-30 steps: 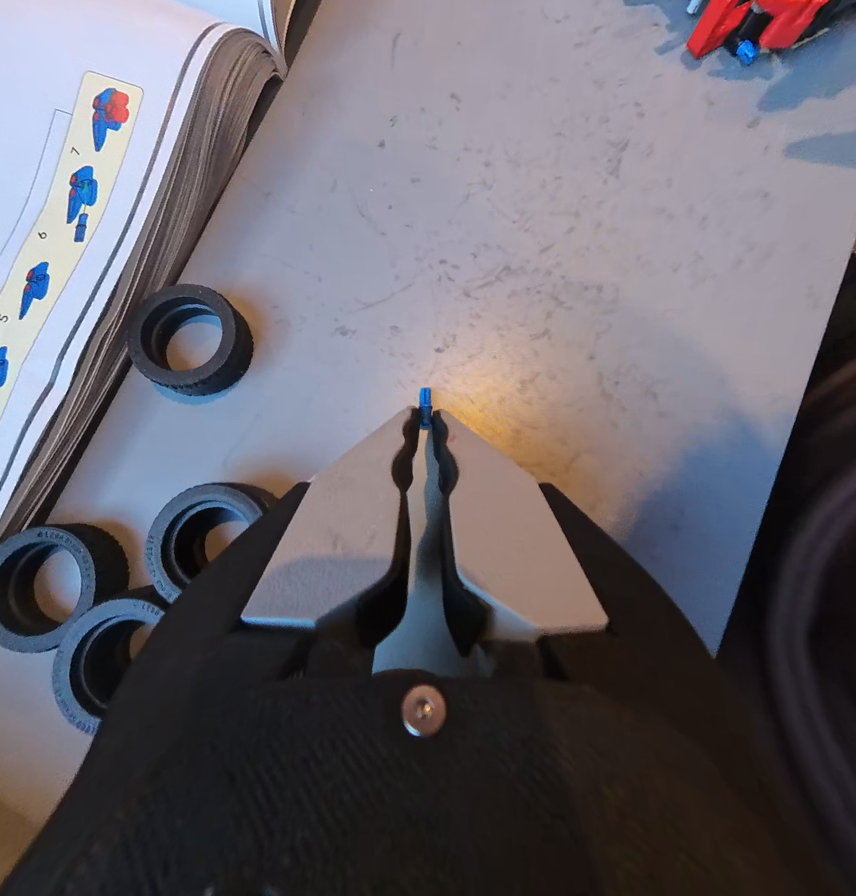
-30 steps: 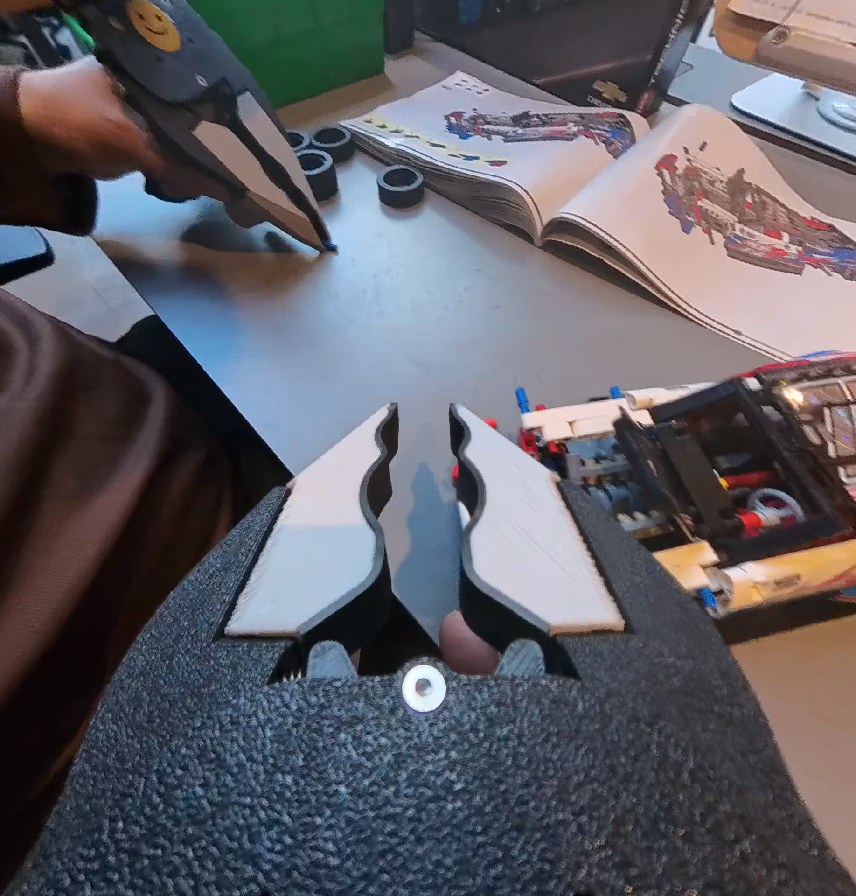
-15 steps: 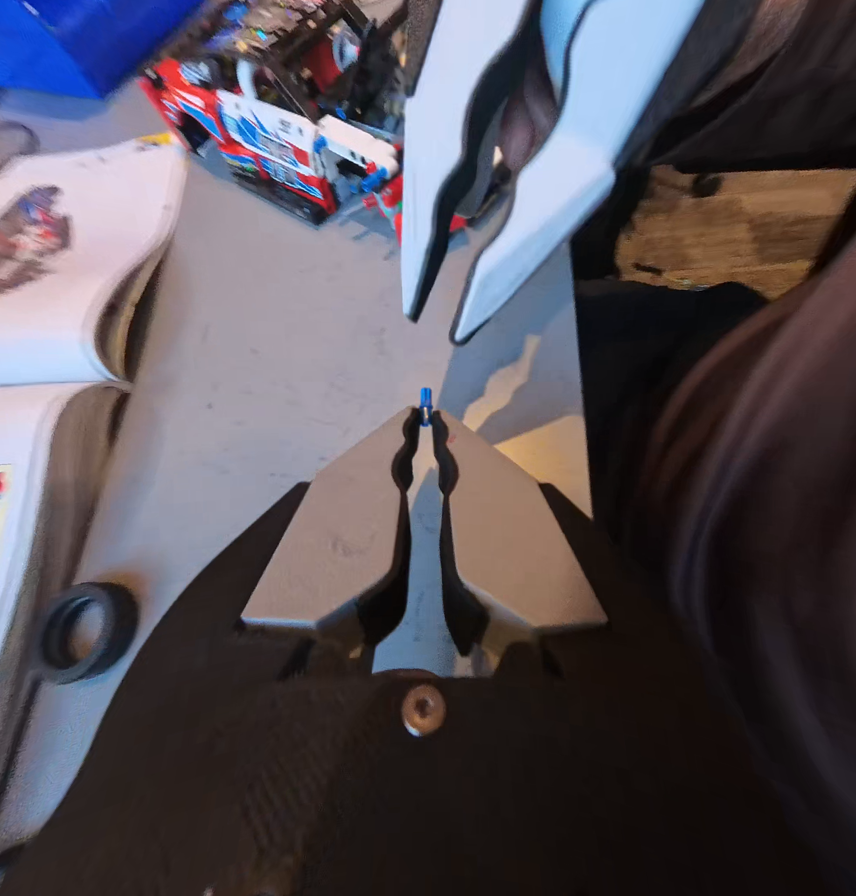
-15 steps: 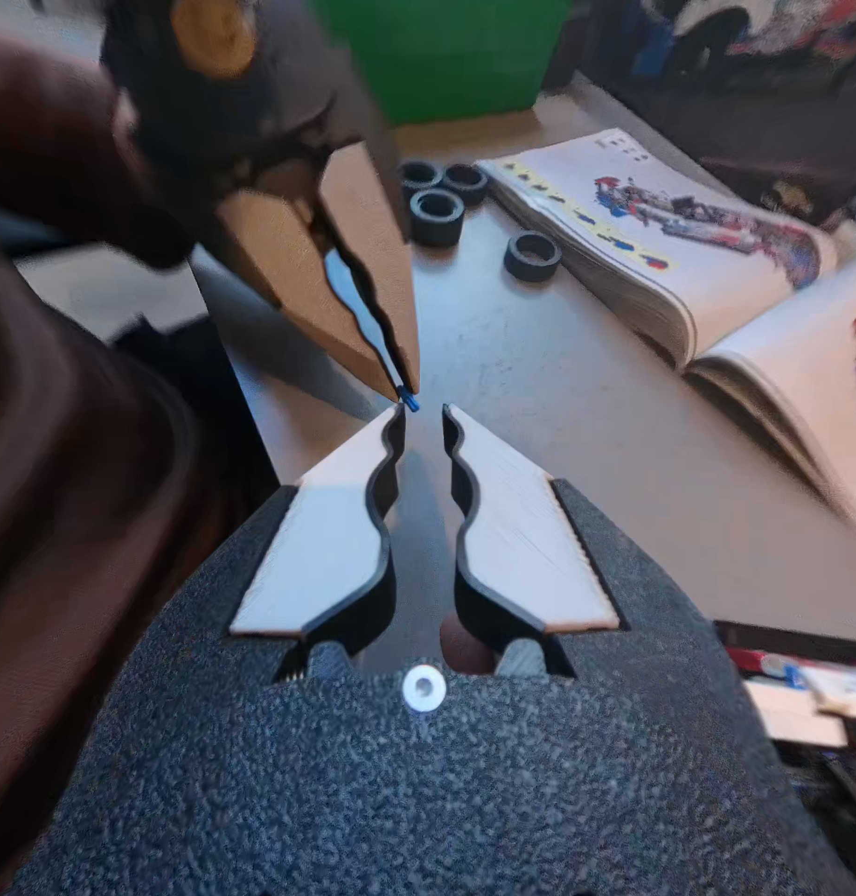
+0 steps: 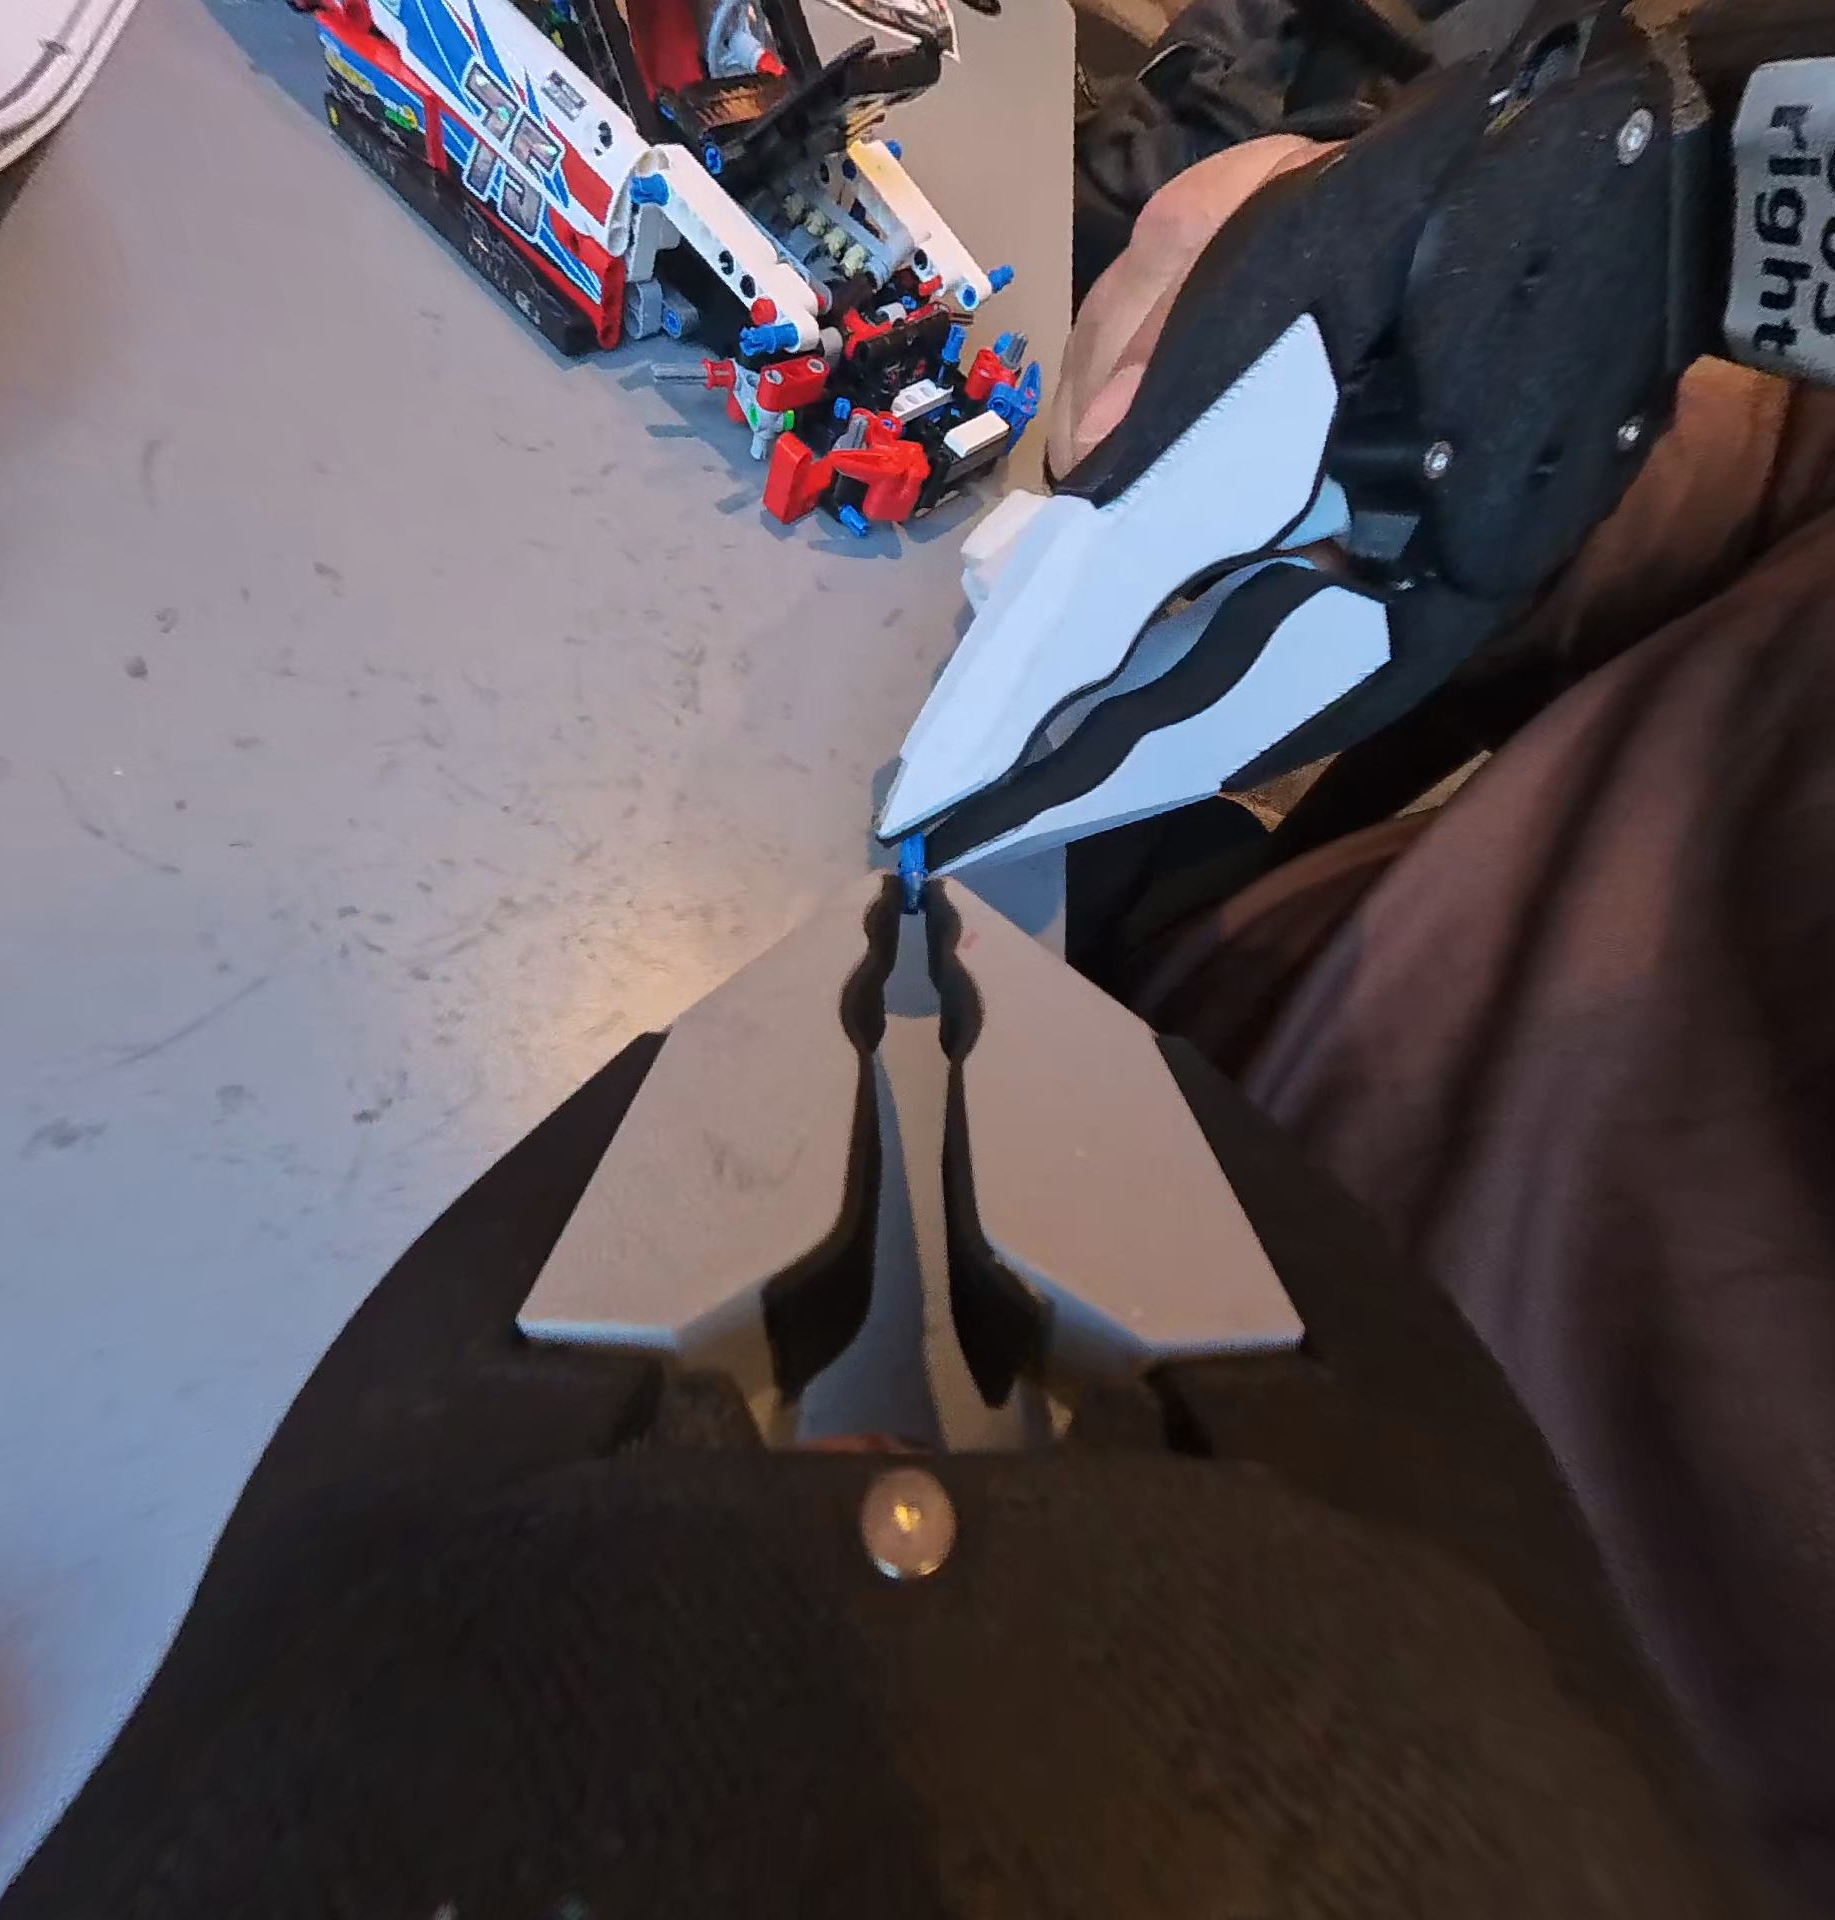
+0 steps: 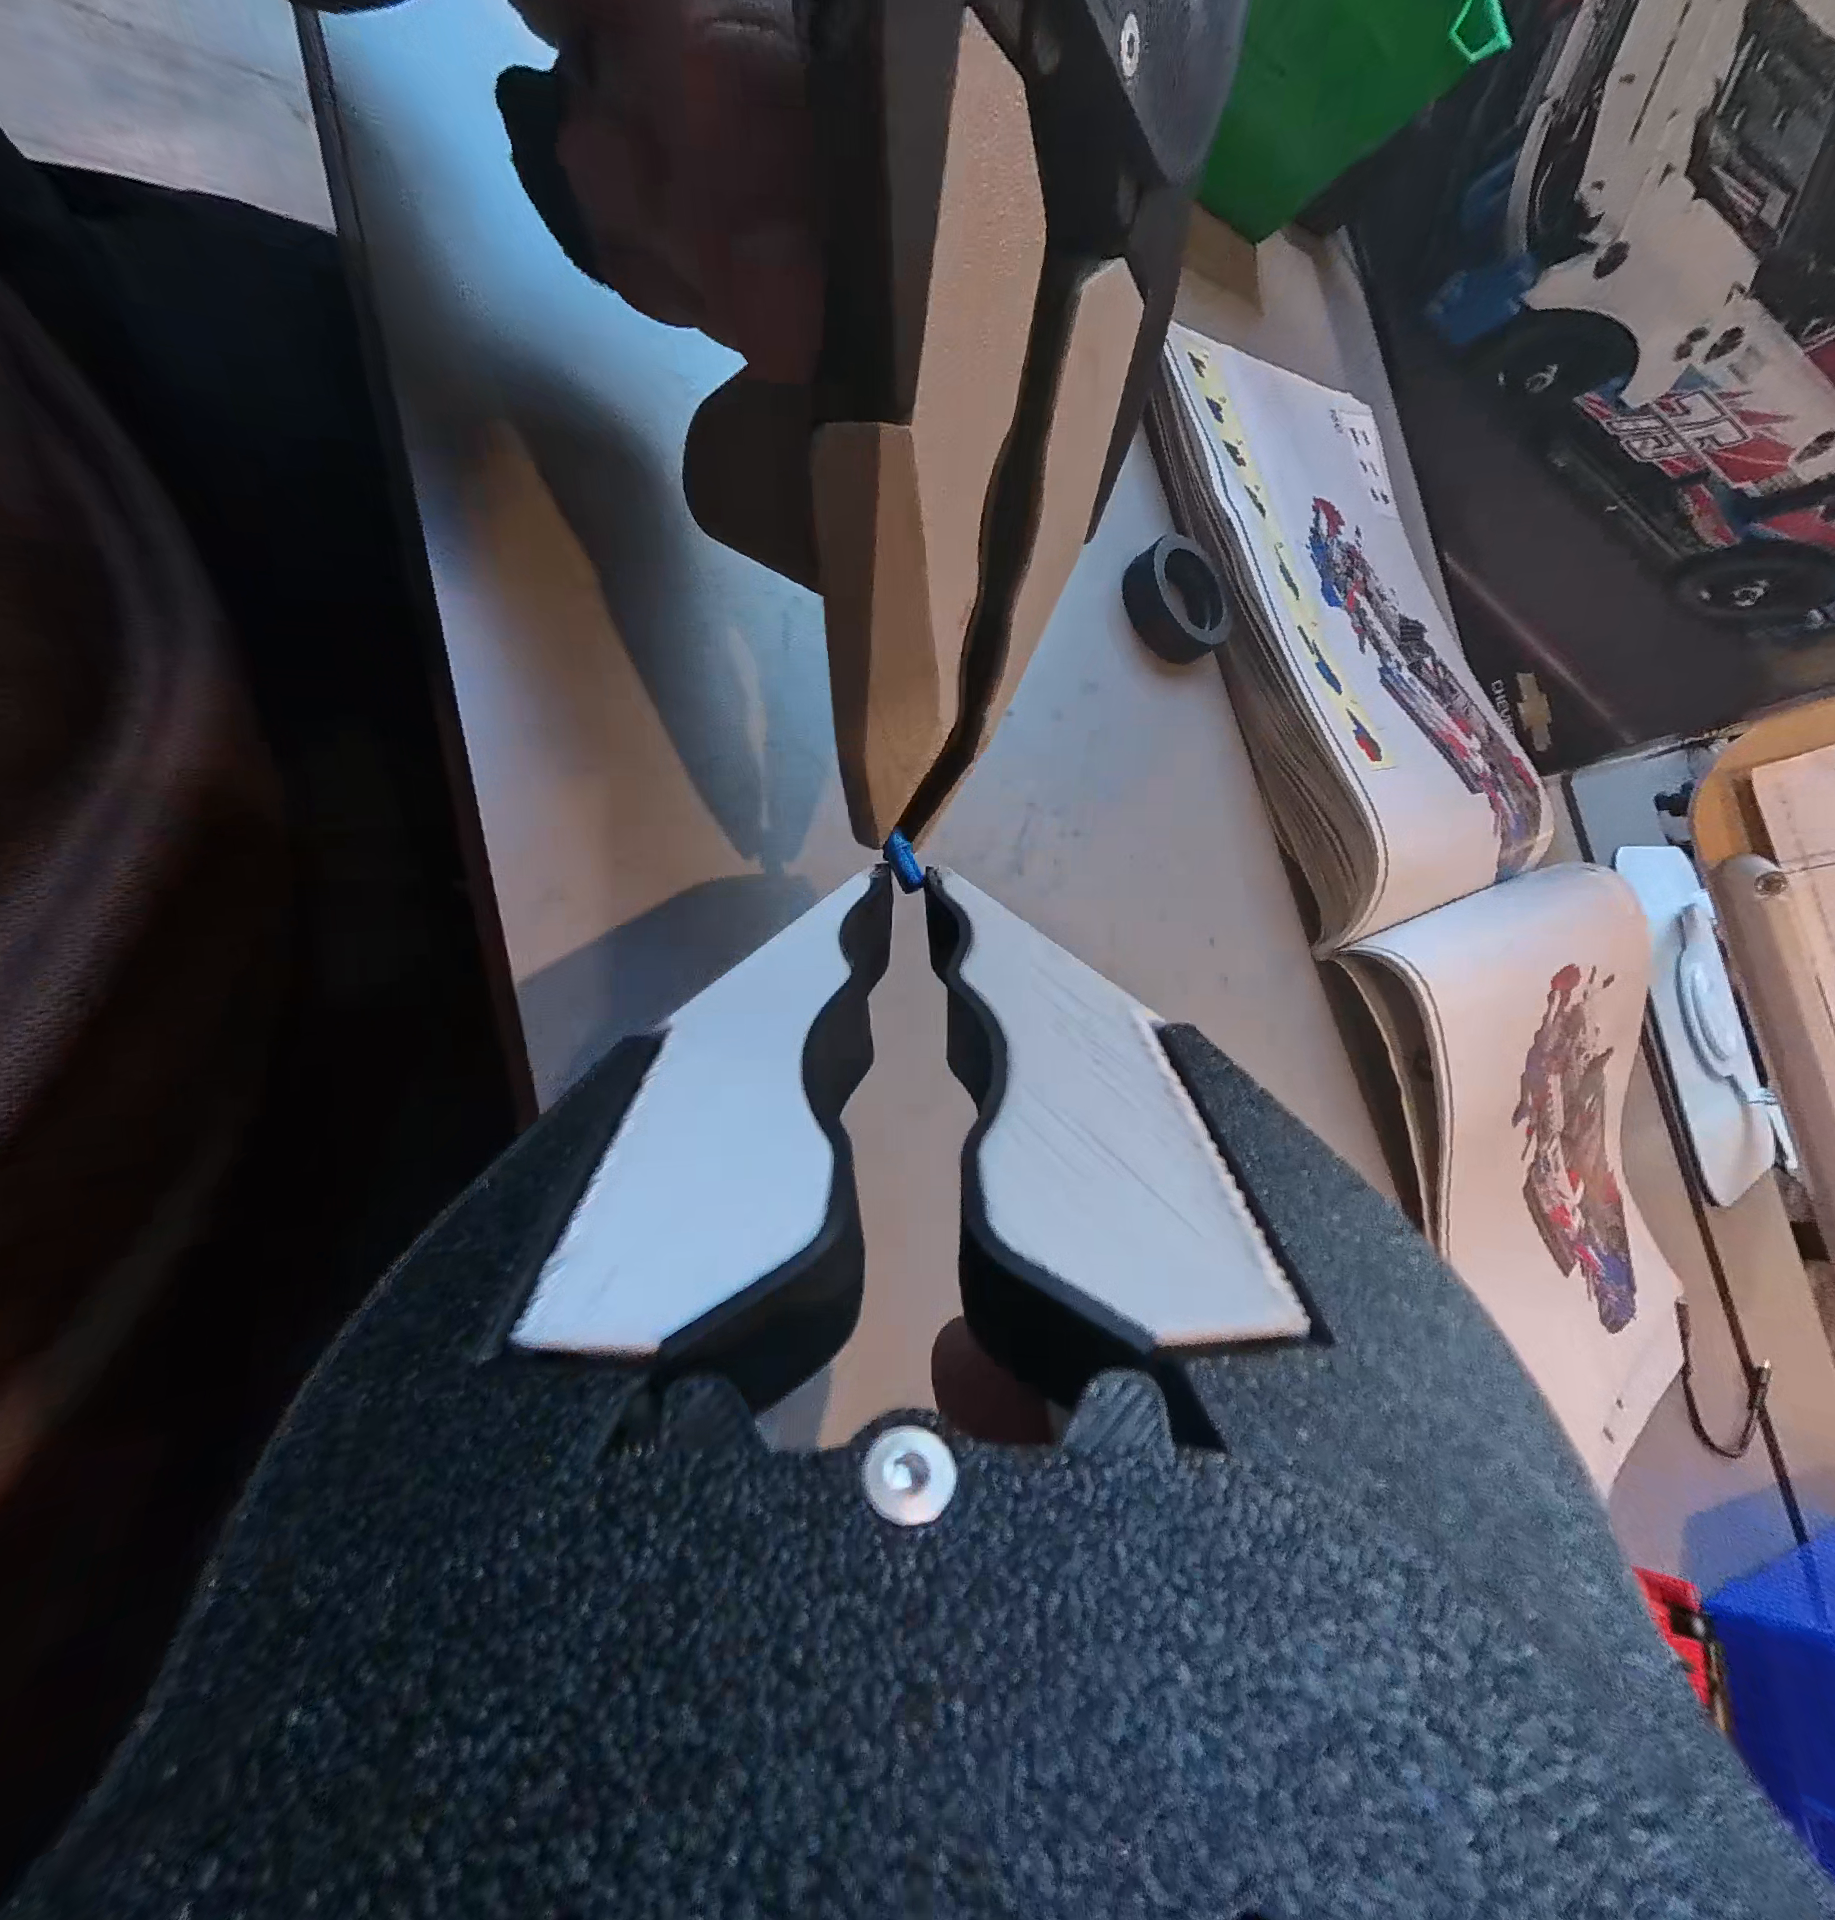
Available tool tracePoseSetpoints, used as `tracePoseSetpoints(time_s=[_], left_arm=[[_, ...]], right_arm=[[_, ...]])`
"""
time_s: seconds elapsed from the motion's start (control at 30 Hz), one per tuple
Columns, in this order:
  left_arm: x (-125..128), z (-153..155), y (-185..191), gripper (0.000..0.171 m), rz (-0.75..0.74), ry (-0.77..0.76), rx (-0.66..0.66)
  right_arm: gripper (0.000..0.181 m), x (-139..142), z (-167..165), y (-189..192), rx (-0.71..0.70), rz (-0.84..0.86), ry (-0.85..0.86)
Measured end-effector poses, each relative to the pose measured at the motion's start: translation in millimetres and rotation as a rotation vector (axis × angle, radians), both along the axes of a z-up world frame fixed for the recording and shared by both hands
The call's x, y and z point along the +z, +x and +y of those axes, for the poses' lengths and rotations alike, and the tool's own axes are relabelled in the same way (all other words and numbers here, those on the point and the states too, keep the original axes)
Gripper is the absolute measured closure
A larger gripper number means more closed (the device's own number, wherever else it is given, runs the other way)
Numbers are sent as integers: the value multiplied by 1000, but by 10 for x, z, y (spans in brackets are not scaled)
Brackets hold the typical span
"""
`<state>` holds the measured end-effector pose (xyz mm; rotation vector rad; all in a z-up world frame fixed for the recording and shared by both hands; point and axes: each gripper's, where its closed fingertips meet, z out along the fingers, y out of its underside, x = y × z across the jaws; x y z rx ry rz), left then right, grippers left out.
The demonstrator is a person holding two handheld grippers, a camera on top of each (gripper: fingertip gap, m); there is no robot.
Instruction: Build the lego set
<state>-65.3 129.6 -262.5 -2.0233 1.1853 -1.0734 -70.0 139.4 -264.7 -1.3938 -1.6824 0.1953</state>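
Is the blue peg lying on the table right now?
No, the blue peg is held above the table, pinched at the left gripper's tips.

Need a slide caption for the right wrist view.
Right gripper closes on the blue pin held by the left gripper above the table.

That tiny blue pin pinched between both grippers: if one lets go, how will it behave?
The blue pin is probably rigid and very light. Only its ends sit in the left gripper and right gripper, so it may twist out. It looks cylindrical, so likely rolls if dropped.
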Motion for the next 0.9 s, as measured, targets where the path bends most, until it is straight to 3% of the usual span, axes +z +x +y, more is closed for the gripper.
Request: tracePoseSetpoints(time_s=[0.17,0.27,0.4,0.57,0.77,0.9], left_arm=[[13,31,-53,169,-21,0,26],[93,110,-125,153,-60,65,73],[235,203,-200,145,-40,317,122],[386,135,-89,145,26,642,82],[451,121,-50,148,69,779,56],[413,110,-45,153,99,806,39]], right_arm=[[176,-27,18,-50,-30,74,-124],[177,-11,86,-30,-101,181,-311],[177,100,53,-55,-139,394,-758],[178,415,5,-123,-82,710,-1273],[177,525,-57,-143,-22,813,-1527],[177,487,-88,-155,-18,792,-1561]])
